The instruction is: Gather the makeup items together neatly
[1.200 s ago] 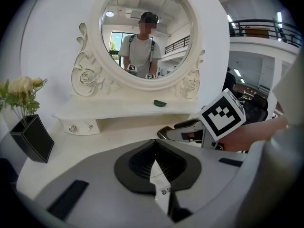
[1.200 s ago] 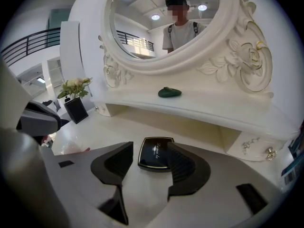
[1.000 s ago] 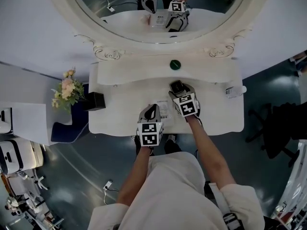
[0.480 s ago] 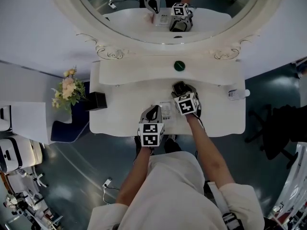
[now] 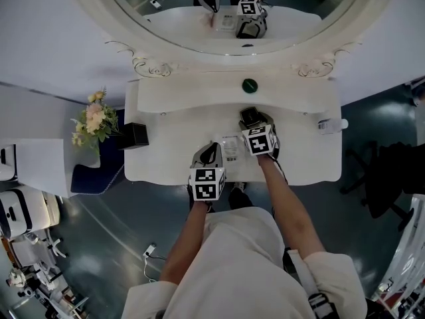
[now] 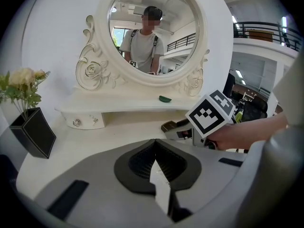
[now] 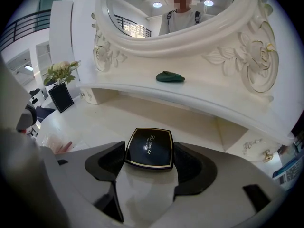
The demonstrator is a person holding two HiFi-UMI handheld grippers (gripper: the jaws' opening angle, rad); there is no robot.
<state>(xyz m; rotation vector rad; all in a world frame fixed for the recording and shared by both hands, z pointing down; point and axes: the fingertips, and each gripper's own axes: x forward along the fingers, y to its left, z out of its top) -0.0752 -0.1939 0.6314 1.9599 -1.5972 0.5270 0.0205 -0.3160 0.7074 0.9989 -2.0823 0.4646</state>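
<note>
"Black glossy square compact (image 7: 148,146), on the white surface (image 7: 95,122) before the ornate mirror (image 7: 171,46): grip where?"
"Side edges; it looks light, stiff, slick. Just opened, the right gripper (image 7: 149,152) has its fingers (image 7: 107,163) flanking it; the left gripper (image 6: 155,148) is closed."

Head view: high above, in front of oval mirror (image 5: 226,38), facing steeply down, far; whole vanity table (image 5: 166,158) in frame.
Left gripper view: low over tabletop, farther back from mirror, facing it.
Right gripper view: close beneath mirror.
All share mirror, green item (image 5: 250,85) under it; head and right gripper views share black compact (image 7: 148,147).
</note>
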